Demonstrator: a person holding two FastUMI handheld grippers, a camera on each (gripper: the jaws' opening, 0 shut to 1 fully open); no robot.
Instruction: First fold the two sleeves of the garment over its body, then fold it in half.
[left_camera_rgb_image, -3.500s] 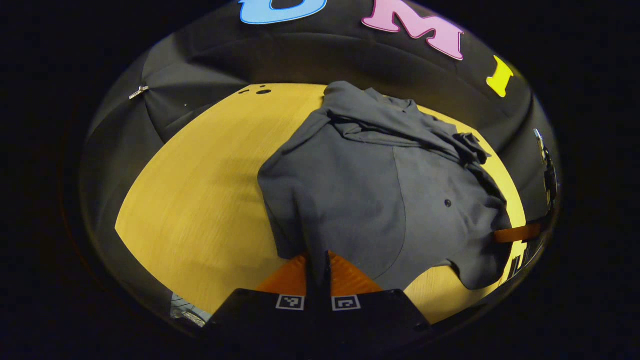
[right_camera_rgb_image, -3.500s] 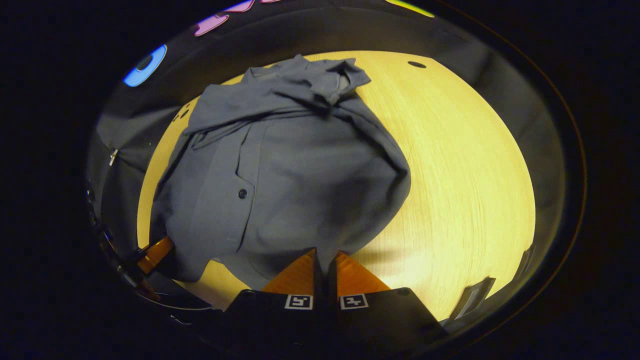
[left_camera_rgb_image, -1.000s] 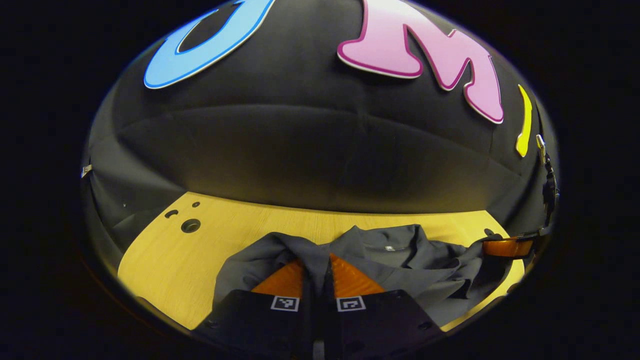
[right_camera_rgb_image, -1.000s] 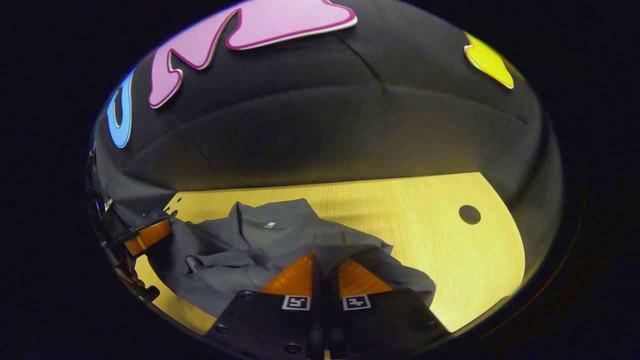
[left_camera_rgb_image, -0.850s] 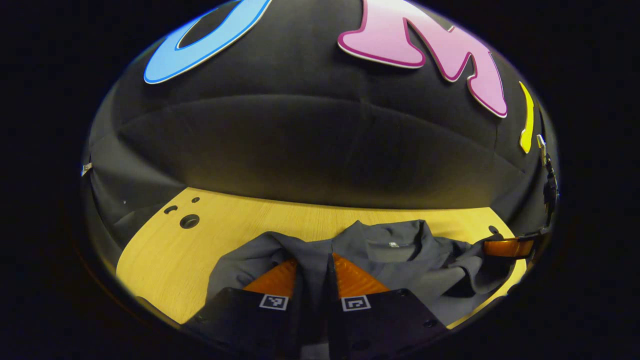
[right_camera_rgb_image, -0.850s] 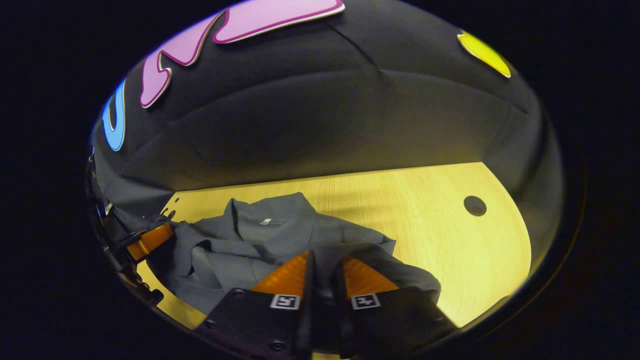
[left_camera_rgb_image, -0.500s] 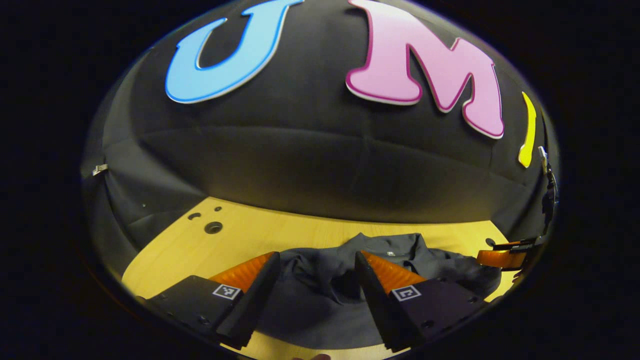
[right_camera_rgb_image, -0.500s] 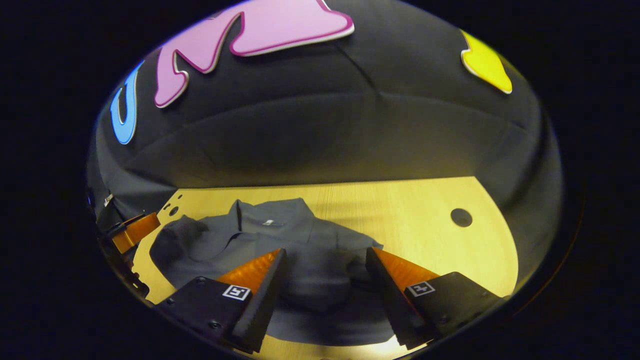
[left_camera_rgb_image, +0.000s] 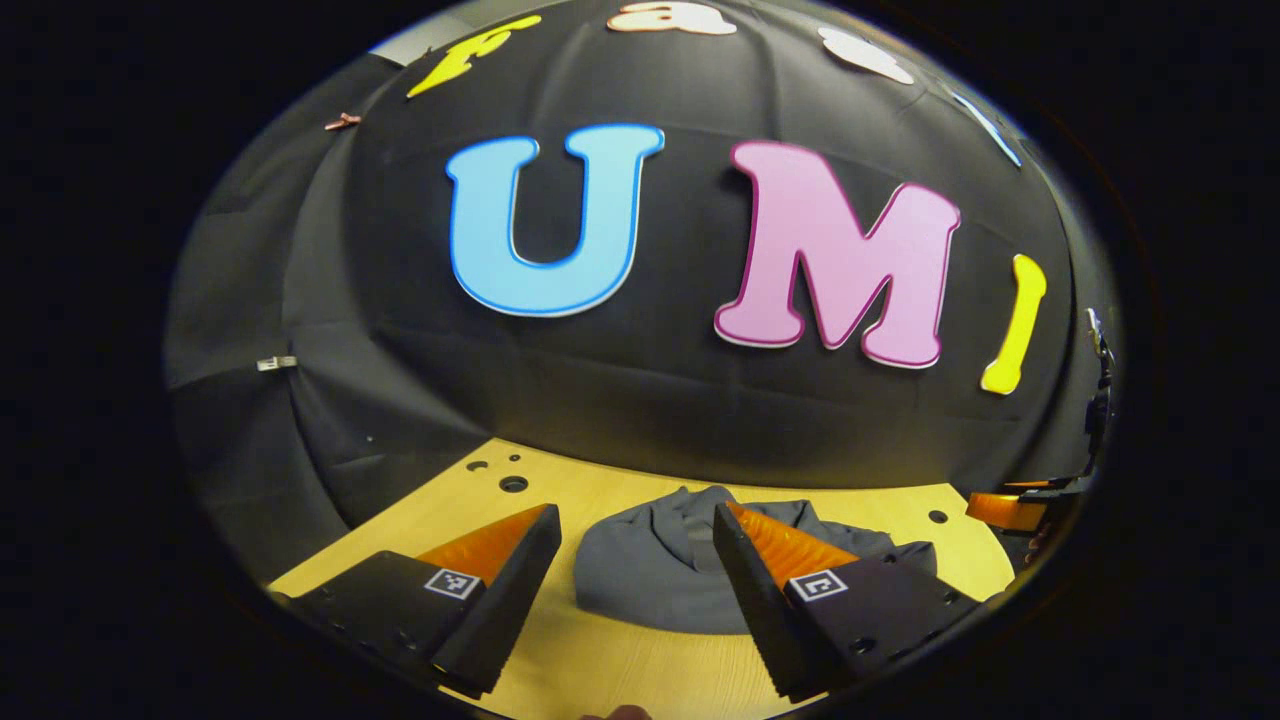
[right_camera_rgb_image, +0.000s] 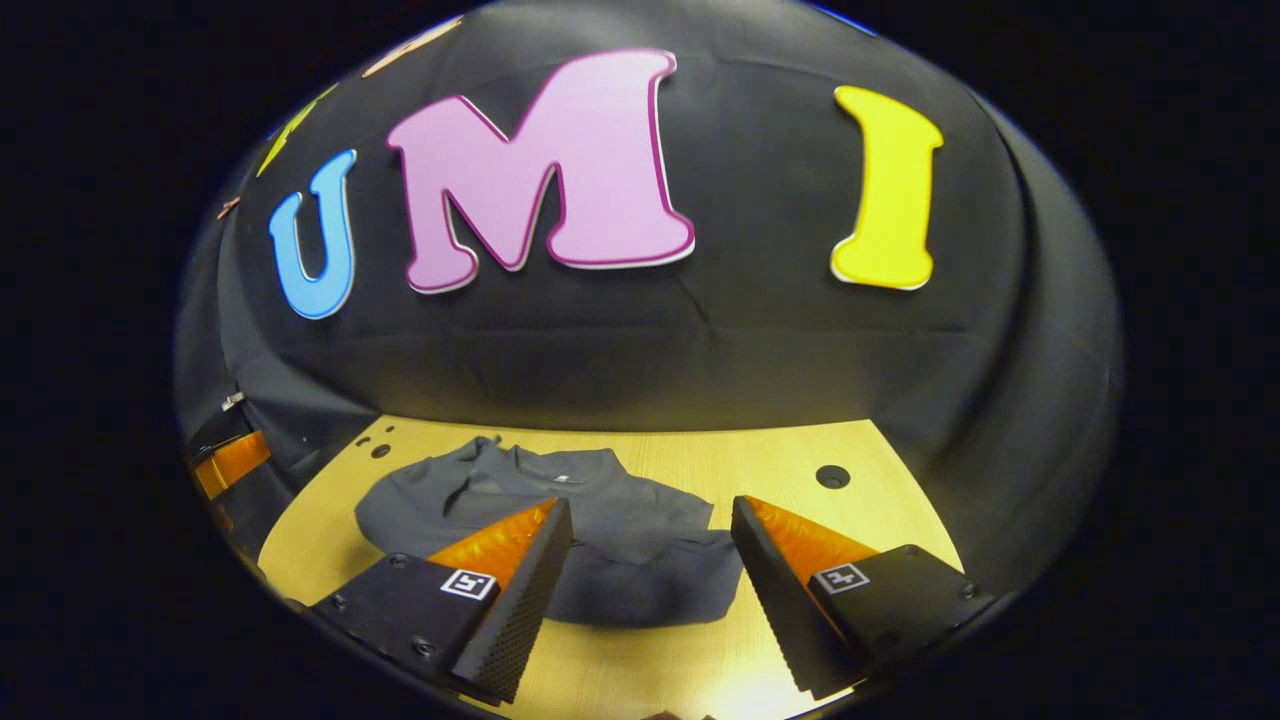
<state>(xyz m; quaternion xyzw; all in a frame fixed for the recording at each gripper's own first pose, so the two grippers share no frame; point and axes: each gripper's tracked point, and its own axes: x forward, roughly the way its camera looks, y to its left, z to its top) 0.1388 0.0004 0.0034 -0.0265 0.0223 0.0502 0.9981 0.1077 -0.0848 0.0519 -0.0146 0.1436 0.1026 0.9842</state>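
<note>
Released, folded garment (left_camera_rgb_image: 650, 585) lies on table (left_camera_rgb_image: 620, 670) beyond spread jaws.

A booth with a wooden table (left_camera_rgb_image: 620, 670) and a black cloth wall (left_camera_rgb_image: 640, 400).

The table is pale yellow wood with a fine grain, lit warmly from above (brightest near the front edge in the right gripper view). Small round holes (left_camera_rgb_image: 513, 484) are cut near its far left corner, and another hole (right_camera_rgb_image: 832, 476) sits toward its far right. The wall hangs in soft folds behind it, and a small metal clip (left_camera_rgb_image: 270, 363) pins the cloth at the left.
</note>
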